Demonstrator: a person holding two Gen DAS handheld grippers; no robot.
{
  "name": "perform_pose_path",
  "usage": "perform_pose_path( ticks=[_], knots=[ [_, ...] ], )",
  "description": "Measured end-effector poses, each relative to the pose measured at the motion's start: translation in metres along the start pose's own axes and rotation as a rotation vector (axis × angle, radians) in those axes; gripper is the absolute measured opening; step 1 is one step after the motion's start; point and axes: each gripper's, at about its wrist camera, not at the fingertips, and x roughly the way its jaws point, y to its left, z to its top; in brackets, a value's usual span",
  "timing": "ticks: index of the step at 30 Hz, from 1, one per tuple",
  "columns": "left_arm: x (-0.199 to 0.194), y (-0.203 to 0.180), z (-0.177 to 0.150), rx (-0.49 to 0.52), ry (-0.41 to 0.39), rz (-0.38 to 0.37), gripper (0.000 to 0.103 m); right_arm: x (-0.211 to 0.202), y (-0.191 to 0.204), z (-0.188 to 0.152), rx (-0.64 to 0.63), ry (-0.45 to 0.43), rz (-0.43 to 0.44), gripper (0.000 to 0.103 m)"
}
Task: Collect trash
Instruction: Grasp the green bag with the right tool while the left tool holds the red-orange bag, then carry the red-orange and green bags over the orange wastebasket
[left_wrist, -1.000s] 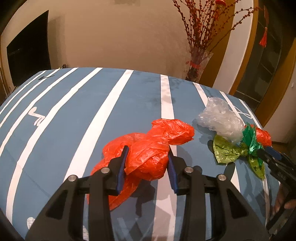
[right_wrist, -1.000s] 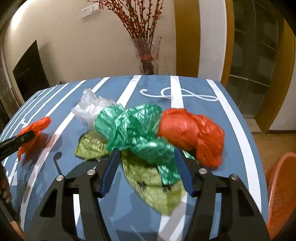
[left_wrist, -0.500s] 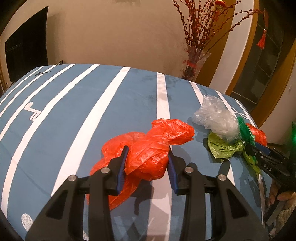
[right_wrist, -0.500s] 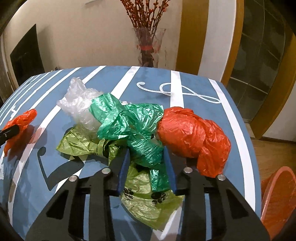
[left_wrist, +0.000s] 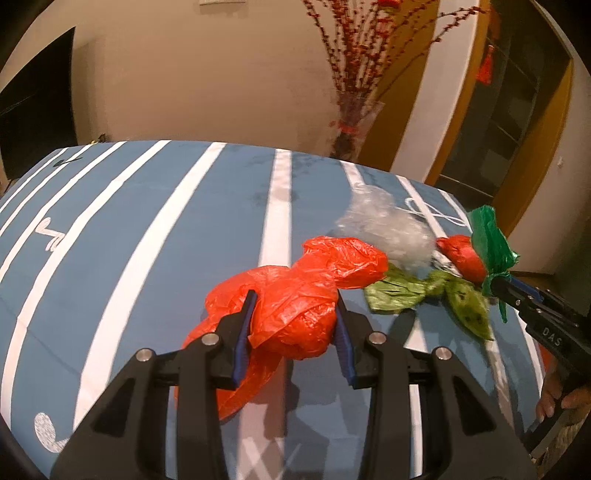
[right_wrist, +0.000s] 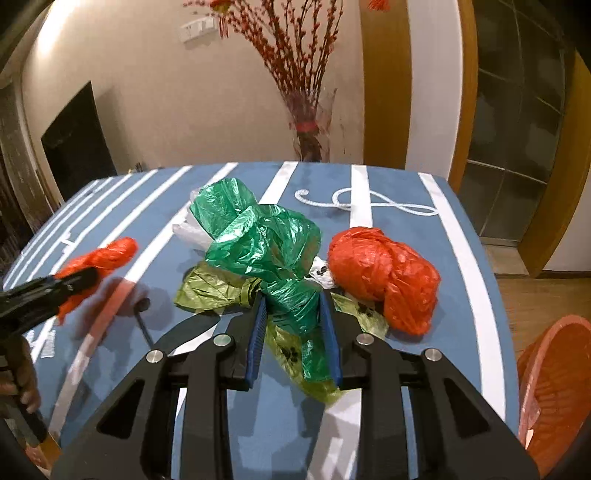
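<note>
The blue striped surface (right_wrist: 461, 236) ends at 3 o'clock, where an orange basket (right_wrist: 554, 384) sits below its edge; bare cloth stretches toward 10 o'clock. The right gripper (right_wrist: 293, 325) points forward, fingers clamped on the green bag (right_wrist: 266, 240) at centre. The left gripper (left_wrist: 293, 321) pinches the red bag (left_wrist: 295, 299), beside the olive bag (left_wrist: 399, 291).

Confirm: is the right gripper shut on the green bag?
Shut: the right gripper pinches the green bag between its blue pads.

Left hand-held gripper (left_wrist: 293, 325) and right hand-held gripper (right_wrist: 293, 325) both clamped, level.
</note>
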Motion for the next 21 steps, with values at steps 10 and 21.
perform_pose_path(
  ticks=[10,21],
  knots=[
    [-0.018,-0.060,-0.004,0.061,-0.017,-0.115,0.038,-0.061,-0.044,-0.017,0.085,-0.092,-0.098,0.028],
    [-0.030,-0.156,-0.021,0.142,-0.018,-0.276,0.038,-0.115,-0.111,-0.050,0.245,-0.178,-0.292,0.028]
  ],
)
